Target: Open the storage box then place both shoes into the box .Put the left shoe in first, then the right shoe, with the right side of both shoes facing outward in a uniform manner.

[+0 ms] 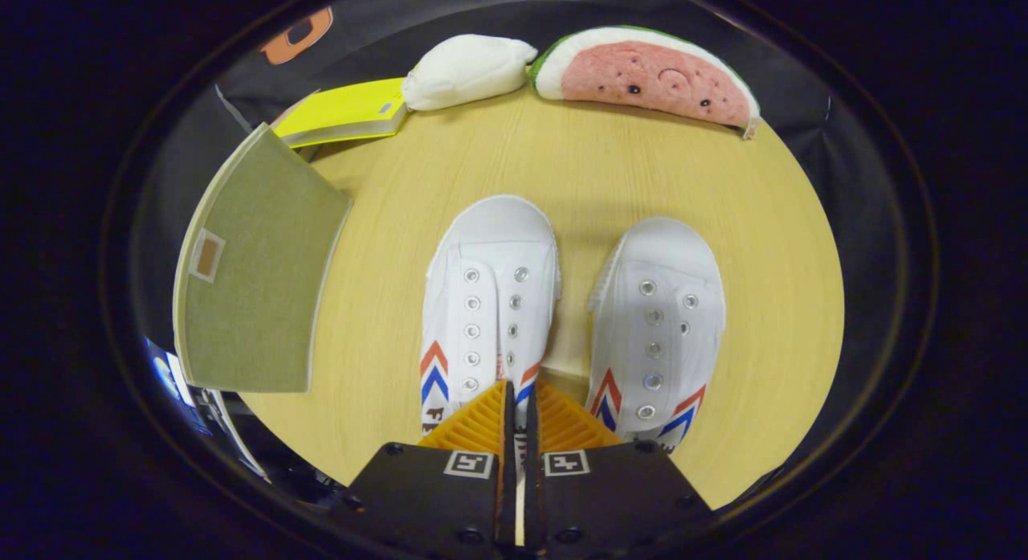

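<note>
**Gripper clamped on inner edge of left shoe; box not yet opened**

The gripper (520, 399) is seen w/ its fingers drawn nearly together, only a thin slit left between them. In that slit the inner side wall of the left shoe (490, 303) is pinched, near its heel end, so the shoe is grasped by both fingers.

Places given rel. to the left shoe:
- The shoe is laid flat on the wooden table (578, 166), toe pointed away from the gripper. It is white canvas w/ metal eyelets, no laces, and red-and-blue chevrons on both sides.
- The right shoe (658, 319) is set just beside it on the right, parallel, a narrow strip of table left between them. Same look, toe also pointed away.
- The storage box (257, 271), olive-green fabric w/ a small tan patch, is found to the left of the shoe, apart from it. Its lid is seen closed.
- Beyond the toe, at the far table edge: a yellow book (345, 112) to the left, a white plush toy (466, 68) touching the book's end, and a watermelon-slice plush (642, 74) to the right of that.
</note>
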### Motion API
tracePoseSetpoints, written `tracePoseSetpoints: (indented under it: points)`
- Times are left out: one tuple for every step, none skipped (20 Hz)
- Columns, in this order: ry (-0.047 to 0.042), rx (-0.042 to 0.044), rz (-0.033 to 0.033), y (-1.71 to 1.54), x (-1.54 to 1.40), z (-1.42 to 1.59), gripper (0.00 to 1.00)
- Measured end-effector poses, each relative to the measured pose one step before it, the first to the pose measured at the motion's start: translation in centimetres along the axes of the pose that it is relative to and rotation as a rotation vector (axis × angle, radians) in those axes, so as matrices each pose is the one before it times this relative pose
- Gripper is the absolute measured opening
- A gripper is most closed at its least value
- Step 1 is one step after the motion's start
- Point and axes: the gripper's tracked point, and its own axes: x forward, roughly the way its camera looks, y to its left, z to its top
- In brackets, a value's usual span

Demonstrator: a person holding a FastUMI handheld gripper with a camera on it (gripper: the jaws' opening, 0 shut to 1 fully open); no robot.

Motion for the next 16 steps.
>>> tracePoseSetpoints:
  points:
    - [-0.00883,0.01710,0.01649,0.201,-0.153,-0.118,0.07]
    - [-0.01247,0.00897,0.02119,-0.155,-0.046,-0.032,0.06]
    - [-0.00098,0.02724,0.03489,0.338,-0.424,-0.176,0.06]
    - [-0.00662,0.04010,0.04773,0.601,-0.267,-0.153,0.06]
    - [0.00004,0.02758,0.03956,0.617,-0.458,-0.334,0.06]
    - [-0.01367,0.02434,0.02130,0.779,-0.888,0.005,0.05]
    - [-0.01895,0.00635,0.00603,0.501,-0.842,0.204,0.05]
    - [-0.01617,-0.00648,0.00214,0.356,-0.884,0.083,0.06]
    - [-0.01766,-0.00112,0.00356,0.407,-0.939,0.081,0.05]
    - [-0.01356,0.00216,0.01151,0.583,-0.953,0.048,0.05]
    - [-0.01686,0.00252,0.02302,0.947,-0.961,0.171,0.06]
    - [-0.01706,-0.00174,0.01761,0.870,-1.024,0.207,0.05]
    - [-0.01697,0.00531,0.01409,0.895,-0.953,0.300,0.05]
    - [-0.01947,0.00708,0.01958,1.173,-0.948,0.306,0.05]
    - [-0.01798,0.00168,0.01862,1.229,-0.778,0.369,0.05]
    - [-0.01494,0.00377,0.00928,0.640,-0.723,0.251,0.05]
